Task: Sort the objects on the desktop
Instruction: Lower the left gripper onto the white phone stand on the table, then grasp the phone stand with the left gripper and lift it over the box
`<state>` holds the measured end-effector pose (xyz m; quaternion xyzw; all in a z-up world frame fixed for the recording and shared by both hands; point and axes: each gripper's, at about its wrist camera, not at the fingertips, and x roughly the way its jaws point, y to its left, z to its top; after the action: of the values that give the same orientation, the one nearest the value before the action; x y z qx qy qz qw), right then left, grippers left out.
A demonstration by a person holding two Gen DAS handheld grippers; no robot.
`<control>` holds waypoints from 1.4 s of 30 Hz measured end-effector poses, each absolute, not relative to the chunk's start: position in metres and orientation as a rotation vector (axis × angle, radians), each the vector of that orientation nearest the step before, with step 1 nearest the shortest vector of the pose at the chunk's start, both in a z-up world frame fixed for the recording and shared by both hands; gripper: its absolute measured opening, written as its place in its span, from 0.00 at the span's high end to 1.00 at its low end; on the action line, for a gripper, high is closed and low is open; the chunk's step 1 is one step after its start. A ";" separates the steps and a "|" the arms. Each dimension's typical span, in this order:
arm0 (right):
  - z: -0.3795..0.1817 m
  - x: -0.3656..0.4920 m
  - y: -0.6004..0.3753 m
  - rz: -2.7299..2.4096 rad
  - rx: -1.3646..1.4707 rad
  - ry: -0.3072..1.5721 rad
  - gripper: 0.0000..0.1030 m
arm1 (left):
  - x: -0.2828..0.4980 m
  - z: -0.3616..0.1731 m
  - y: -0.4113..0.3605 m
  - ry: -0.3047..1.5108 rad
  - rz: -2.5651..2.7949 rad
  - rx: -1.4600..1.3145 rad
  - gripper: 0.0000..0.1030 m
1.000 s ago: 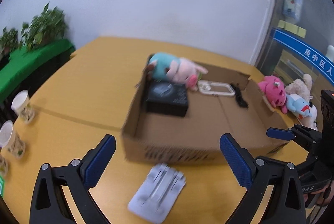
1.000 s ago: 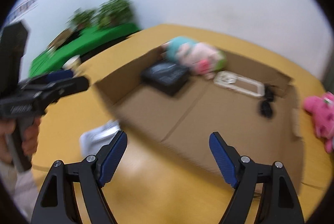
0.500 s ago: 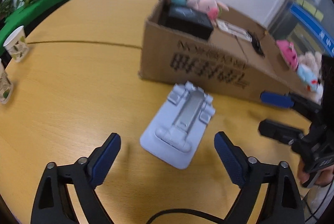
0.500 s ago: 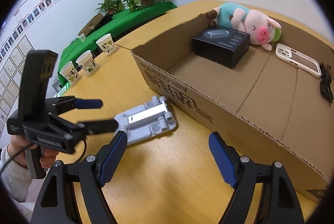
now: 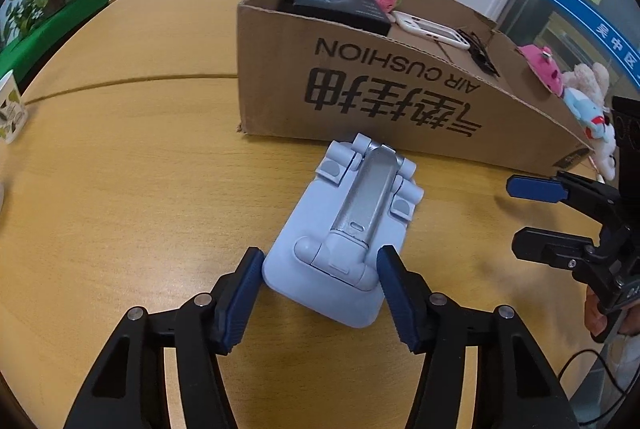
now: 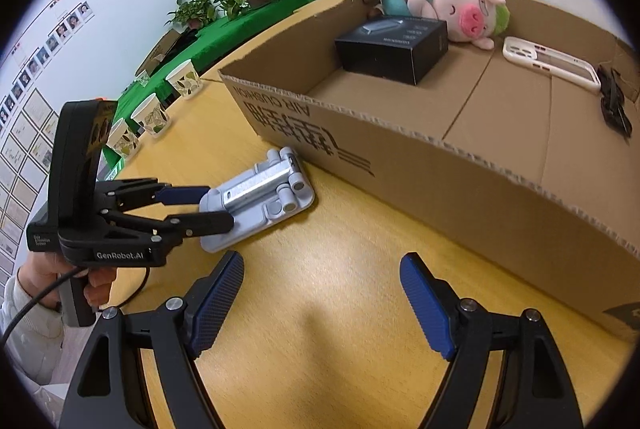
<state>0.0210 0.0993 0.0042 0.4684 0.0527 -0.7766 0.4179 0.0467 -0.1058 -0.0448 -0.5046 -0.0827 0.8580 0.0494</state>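
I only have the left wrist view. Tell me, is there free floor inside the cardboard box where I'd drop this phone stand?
Observer: Yes. The right wrist view shows the cardboard box has bare floor in front of the black box.
Operator: Anything against the front wall?
Observer: Nothing. The phone case and dark clip lie along the far side.
Operator: How many cups are on my left?
Observer: Three paper cups stand in a row near the table edge.

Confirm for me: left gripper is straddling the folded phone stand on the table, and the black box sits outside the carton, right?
Not quite. The black box sits inside the carton, beside the pig plush, as the right wrist view shows. The left gripper does straddle the folded phone stand.
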 end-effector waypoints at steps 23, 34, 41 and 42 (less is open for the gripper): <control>-0.013 0.036 0.139 -2.092 1.206 0.213 0.57 | 0.003 -0.044 -0.005 0.107 2.214 -1.355 0.46; -0.013 0.059 0.139 -2.022 1.244 0.176 0.69 | 0.017 -0.042 -0.017 0.119 2.286 -1.441 0.43; -0.007 0.049 0.150 -2.085 1.221 0.077 0.47 | 0.018 -0.042 -0.031 0.054 2.323 -1.550 0.33; -0.007 0.044 0.152 -2.092 1.224 0.062 0.46 | 0.020 -0.042 -0.031 0.064 2.327 -1.564 0.31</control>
<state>0.0443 0.1516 -0.0067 0.4727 0.0241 -0.8080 0.3509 0.0195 -0.0311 -0.0420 -0.5498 0.0223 0.8179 0.1680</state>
